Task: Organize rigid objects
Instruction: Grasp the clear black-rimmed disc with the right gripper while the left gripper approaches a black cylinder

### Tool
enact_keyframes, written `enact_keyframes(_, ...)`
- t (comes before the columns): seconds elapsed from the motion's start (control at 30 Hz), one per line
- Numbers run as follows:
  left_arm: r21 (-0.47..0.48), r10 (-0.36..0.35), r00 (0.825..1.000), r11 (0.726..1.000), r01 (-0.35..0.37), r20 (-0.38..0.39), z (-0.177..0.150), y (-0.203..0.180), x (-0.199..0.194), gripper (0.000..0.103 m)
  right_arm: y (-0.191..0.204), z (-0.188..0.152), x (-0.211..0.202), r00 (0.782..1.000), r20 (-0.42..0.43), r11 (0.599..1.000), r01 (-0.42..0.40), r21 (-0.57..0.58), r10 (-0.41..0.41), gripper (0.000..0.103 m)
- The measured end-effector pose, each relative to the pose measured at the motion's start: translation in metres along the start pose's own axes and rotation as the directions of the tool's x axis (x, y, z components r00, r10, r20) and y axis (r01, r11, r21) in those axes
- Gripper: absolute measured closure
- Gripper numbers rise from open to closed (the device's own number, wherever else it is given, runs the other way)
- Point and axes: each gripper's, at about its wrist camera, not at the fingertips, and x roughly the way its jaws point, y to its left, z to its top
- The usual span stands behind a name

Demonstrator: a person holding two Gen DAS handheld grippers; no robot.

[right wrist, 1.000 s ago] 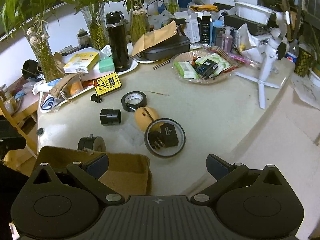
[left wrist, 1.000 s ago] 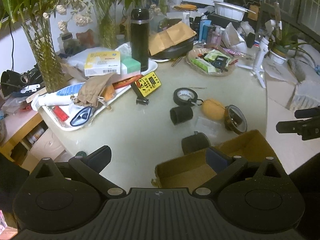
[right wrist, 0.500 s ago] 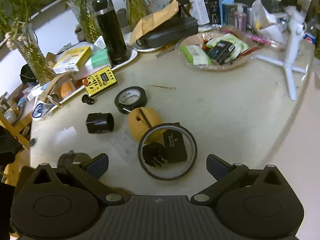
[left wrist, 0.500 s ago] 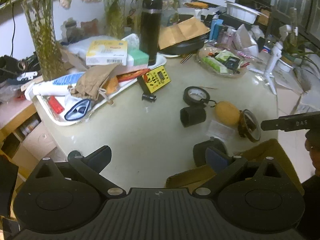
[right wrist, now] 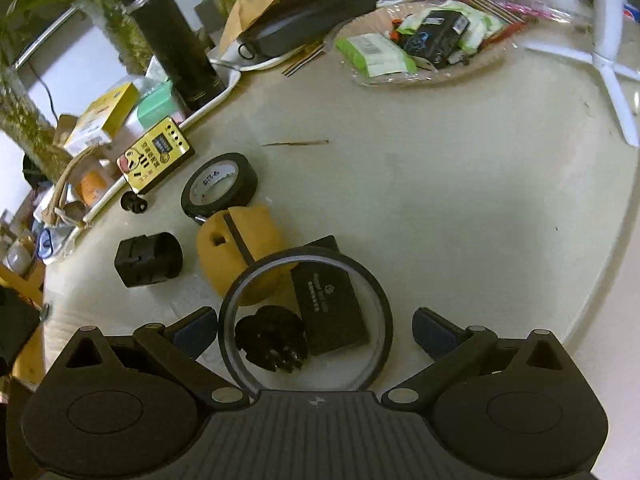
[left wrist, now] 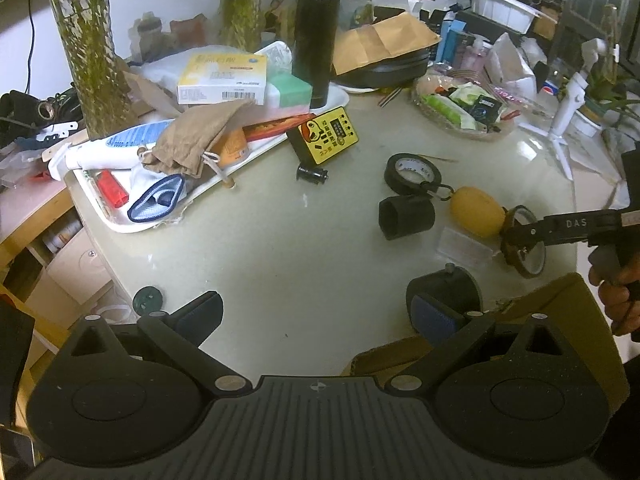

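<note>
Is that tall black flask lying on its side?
No, the black flask stands upright on the white tray, behind the yellow device.

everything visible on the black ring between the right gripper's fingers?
The ring is a thin dark hoop, likely a tape roll with a translucent inner band, lying flat on the pale table. It encircles a black plug and part of a black adapter block, and overlaps the yellow oval piece. The open right gripper straddles it, not clamped.

A dark ring (right wrist: pixel 304 316) lies flat at lower centre, enclosing a black plug (right wrist: pixel 272 338); yellow case (right wrist: pixel 240 248) and tape roll (right wrist: pixel 219 184) sit above.
</note>
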Motion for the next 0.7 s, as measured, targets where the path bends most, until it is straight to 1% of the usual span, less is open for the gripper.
enact_keyframes(0.1, 0.006, 0.003, 1.0, 1.0, -0.003, -0.004, 0.0, -0.001, 0.001, 0.0, 0.001, -0.001, 0.0, 1.0, -0.002, 1.0, -0.005, -0.009, 0.005, 0.002)
enact_keyframes(0.13, 0.007, 0.003, 1.0, 1.0, -0.003, -0.005, -0.001, -0.002, 0.001, 0.0, 0.001, -0.001, 0.0, 1.0, -0.001, 1.0, -0.015, -0.006, 0.015, 0.009)
enact_keyframes(0.17, 0.008, 0.002, 1.0, 1.0, -0.002, -0.007, 0.0, -0.002, 0.002, 0.0, 0.001, -0.002, -0.002, 1.0, 0.002, 1.0, -0.024, -0.006, 0.024, 0.012)
enact_keyframes(0.3, 0.01, 0.0, 1.0, 1.0, 0.0, -0.006, -0.001, -0.002, 0.001, 0.0, -0.003, -0.004, -0.007, 0.999, 0.001, 0.999, -0.049, 0.023, 0.049, 0.012)
enact_keyframes(0.47, 0.015, -0.001, 1.0, 1.0, 0.001, -0.005, 0.0, -0.005, 0.0, 0.0, 0.004, -0.005, -0.024, 0.997, 0.065, 0.999, -0.052, -0.002, 0.052, 0.012)
enact_keyframes(0.7, 0.022, -0.018, 1.0, 1.0, 0.019, -0.005, 0.002, -0.009, -0.004, 0.0, 0.021, -0.01, -0.055, 0.989, 0.15, 0.998, -0.004, -0.059, 0.012, 0.013)
